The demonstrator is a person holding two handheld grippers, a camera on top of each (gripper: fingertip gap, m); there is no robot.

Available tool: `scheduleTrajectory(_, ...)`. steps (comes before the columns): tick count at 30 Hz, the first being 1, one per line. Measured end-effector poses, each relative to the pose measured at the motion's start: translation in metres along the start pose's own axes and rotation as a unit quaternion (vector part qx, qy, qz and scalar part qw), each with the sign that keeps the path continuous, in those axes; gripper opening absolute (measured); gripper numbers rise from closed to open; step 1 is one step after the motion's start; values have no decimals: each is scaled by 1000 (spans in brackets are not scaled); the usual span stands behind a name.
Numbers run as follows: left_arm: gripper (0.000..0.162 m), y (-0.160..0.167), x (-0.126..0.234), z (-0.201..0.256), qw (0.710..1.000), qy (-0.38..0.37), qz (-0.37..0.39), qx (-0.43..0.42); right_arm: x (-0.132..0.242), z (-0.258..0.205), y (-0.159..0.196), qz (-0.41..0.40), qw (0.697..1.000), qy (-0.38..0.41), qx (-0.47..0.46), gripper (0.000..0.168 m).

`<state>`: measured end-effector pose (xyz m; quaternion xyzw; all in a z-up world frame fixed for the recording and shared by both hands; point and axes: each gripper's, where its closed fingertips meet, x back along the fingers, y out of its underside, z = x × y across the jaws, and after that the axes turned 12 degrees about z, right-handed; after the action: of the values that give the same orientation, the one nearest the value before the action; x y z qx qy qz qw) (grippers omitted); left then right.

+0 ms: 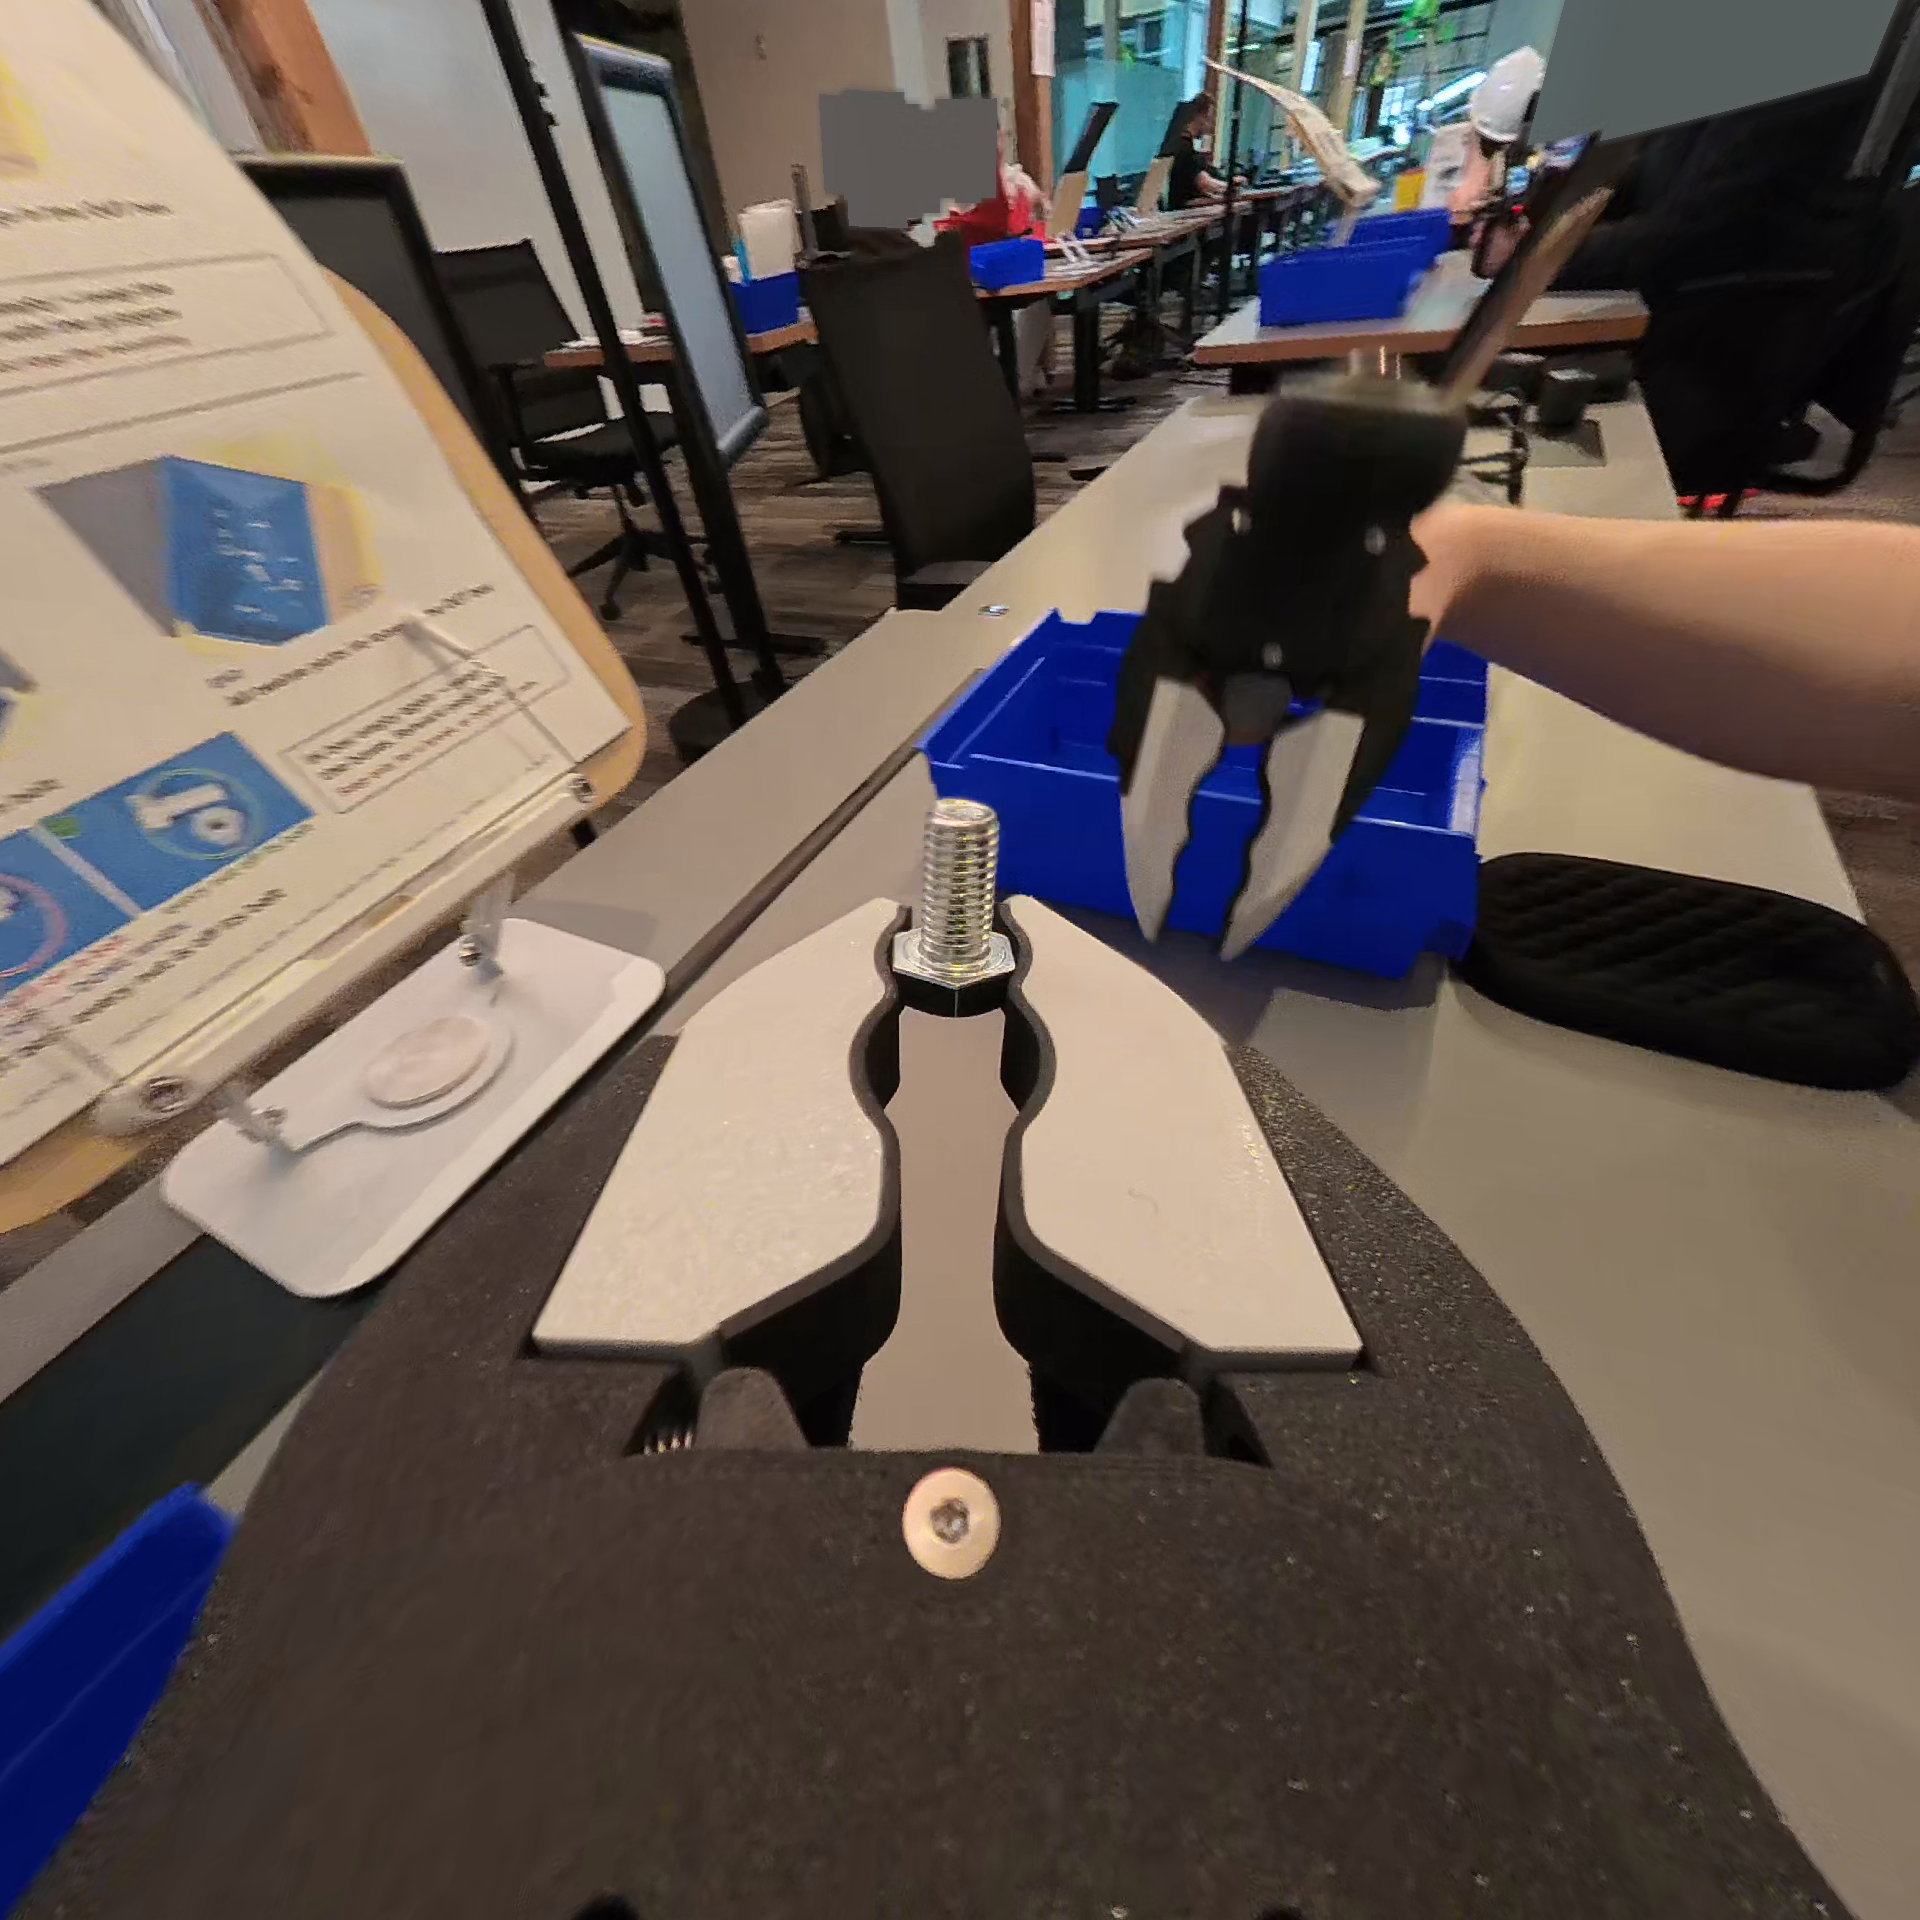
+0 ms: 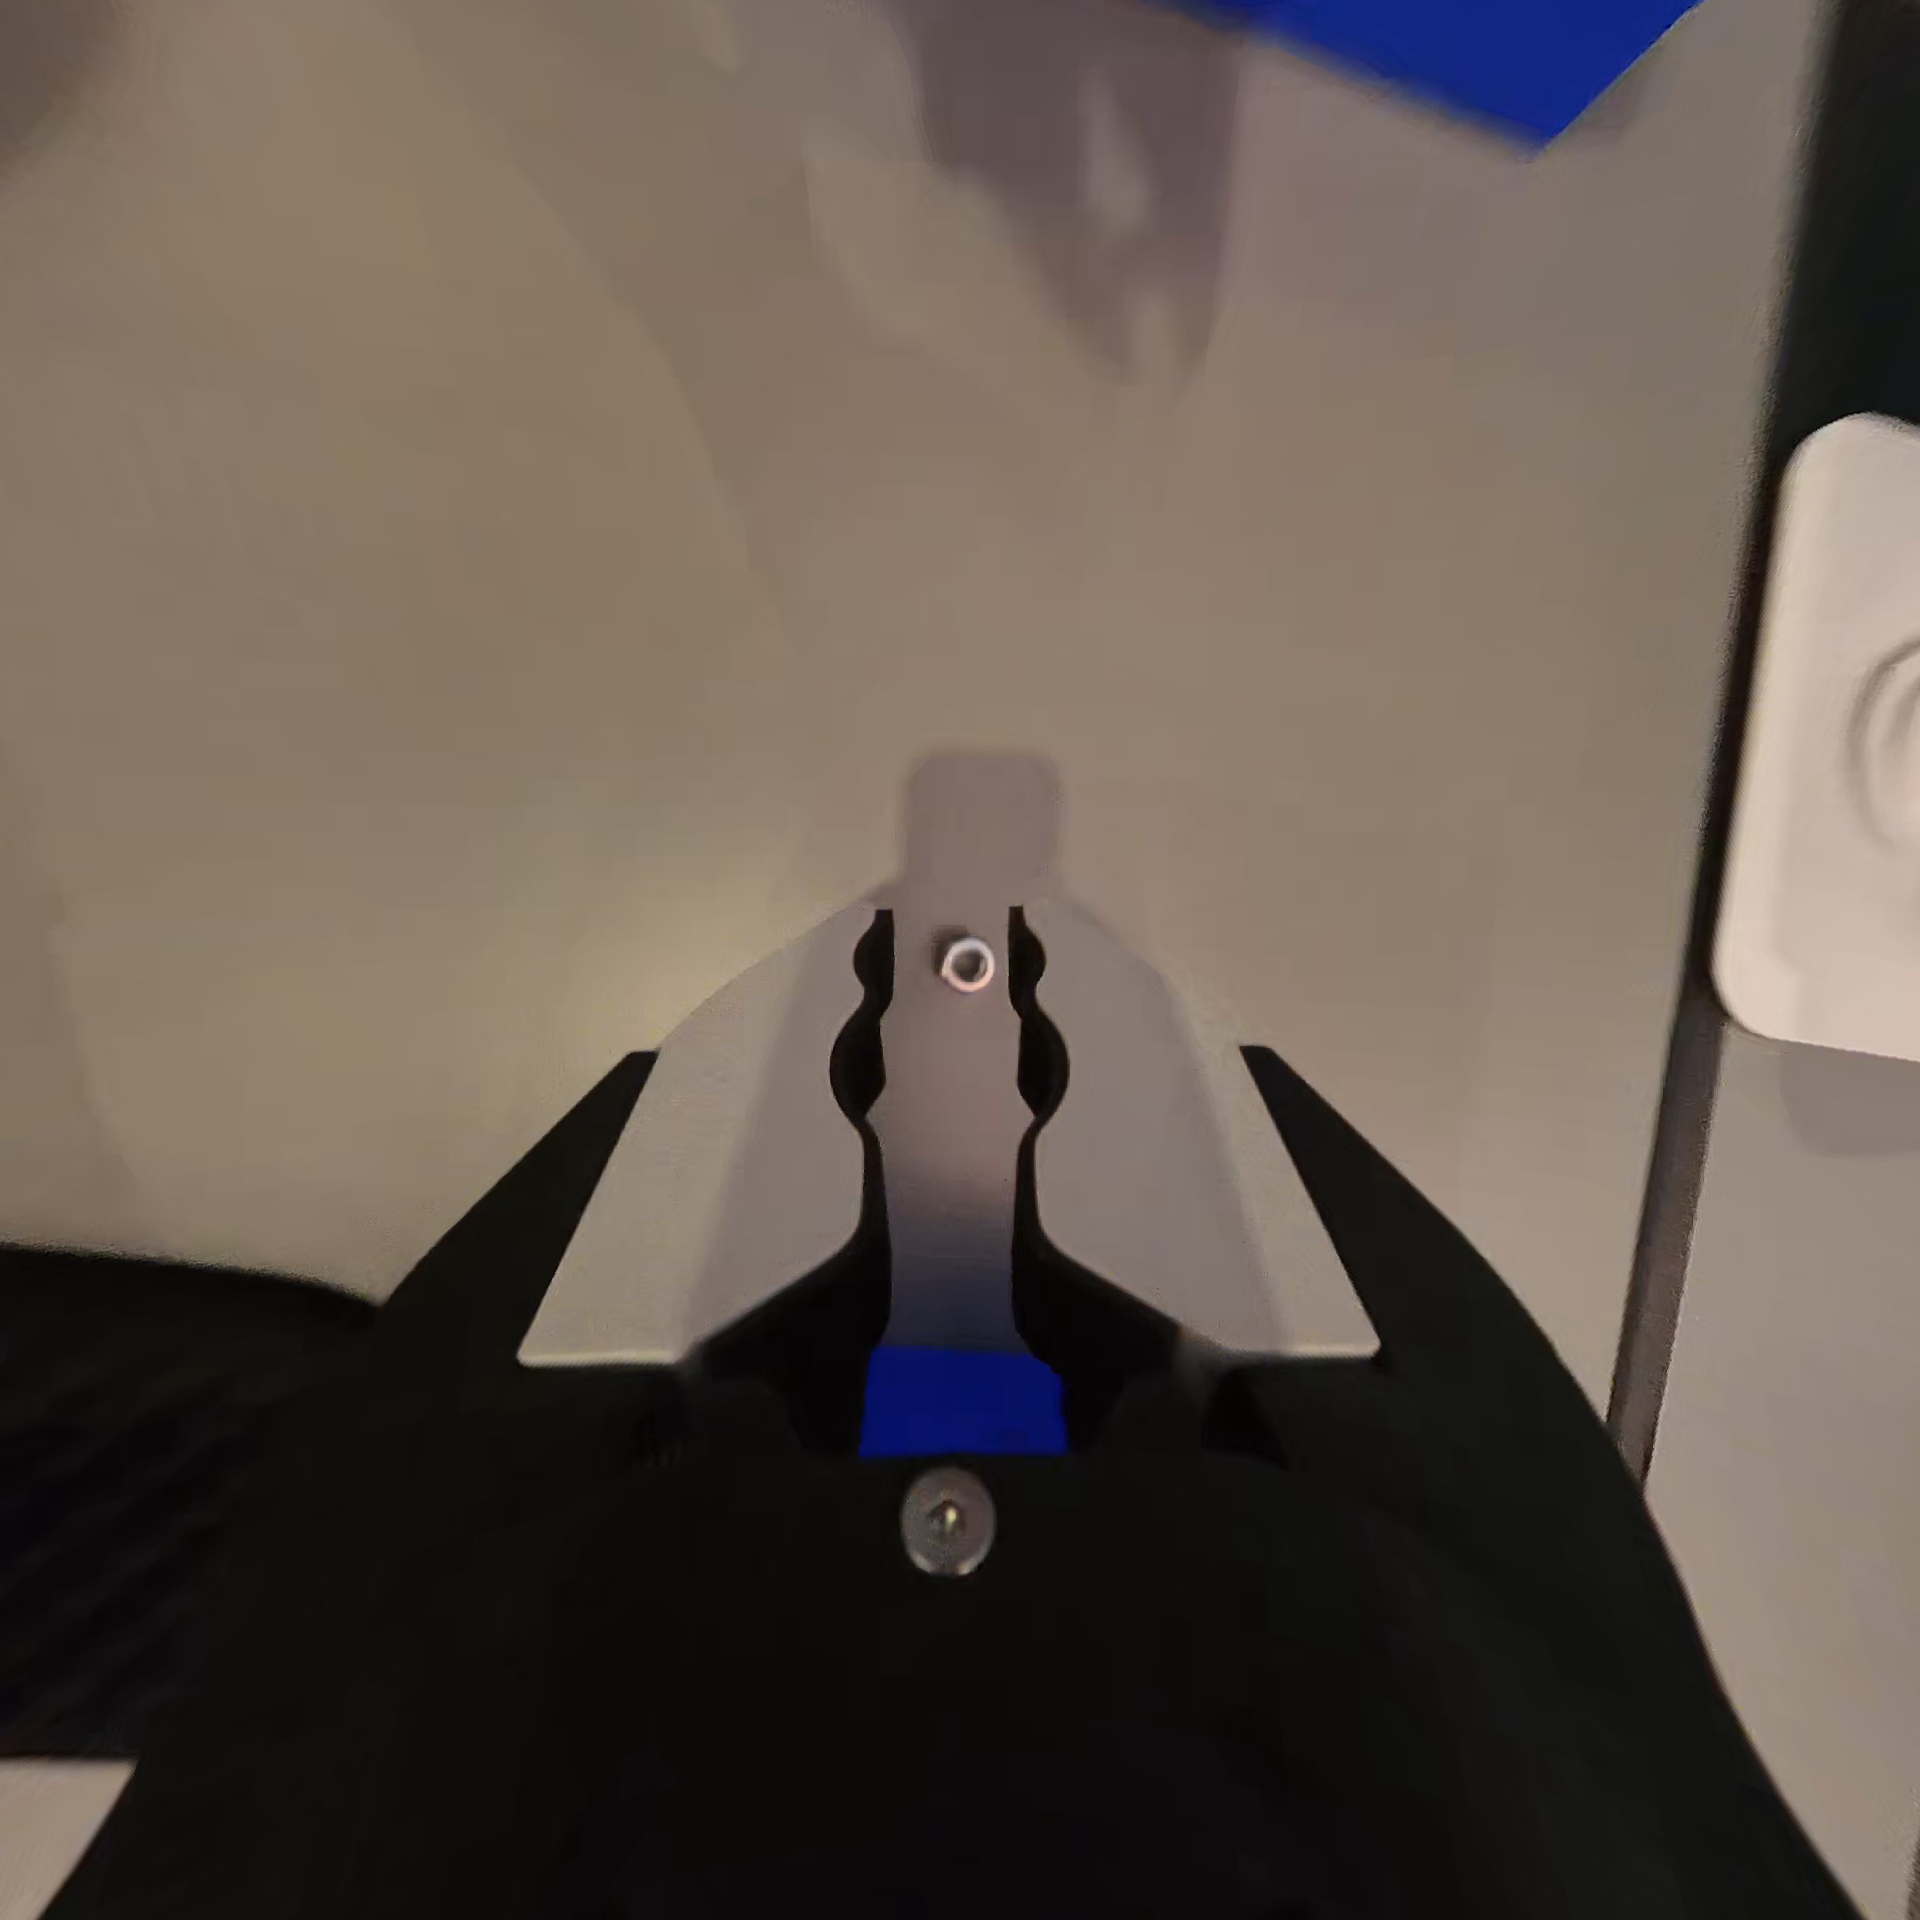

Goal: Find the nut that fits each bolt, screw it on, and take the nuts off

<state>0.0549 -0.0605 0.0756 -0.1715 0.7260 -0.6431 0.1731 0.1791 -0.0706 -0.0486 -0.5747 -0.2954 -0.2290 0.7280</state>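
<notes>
Grey table (image 1: 1558,1299) underlies both grippers. Blue bin (image 1: 1049,769) beyond left gripper tips, right of bolt. Black padded mat (image 1: 1683,966) right of bin. White stand base (image 1: 416,1101) left of left gripper.

Left gripper (image 1: 953,971): jaws clamped on hex head of bolt (image 1: 958,883) at fingertips. Bolt long axis vertical, threaded end pointing up, clear of jaws.

Right gripper (image 2: 951,935): above table, pointing down, jaws apart, holding nothing. Small nut (image 2: 966,962) flat on table, seen in gap between fingertips, bore facing up.
</notes>
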Motion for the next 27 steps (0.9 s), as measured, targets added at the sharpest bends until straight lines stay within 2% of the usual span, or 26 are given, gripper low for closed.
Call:
scheduleTrajectory(2,14,-7,11,-12,1000,-16,3,0,-15,1,17,-63,998,-15,3,23)
scheduleTrajectory(5,14,-17,25,-24,999,-36,13,7,-31,6,39,-136,989,-23,-47,27)
scheduleTrajectory(7,14,-22,31,-28,999,-41,21,6,-40,4,49,-161,983,-30,-79,28)
scheduleTrajectory(10,15,-27,34,-27,999,-41,26,1,-52,-1,62,-189,979,-34,-66,27)
scheduleTrajectory(18,15,-26,30,-21,999,-29,23,0,-67,1,79,-215,973,-24,-75,28)
scheduleTrajectory(27,15,-22,27,-22,999,-29,18,1,-71,5,87,-224,971,-18,-82,20)
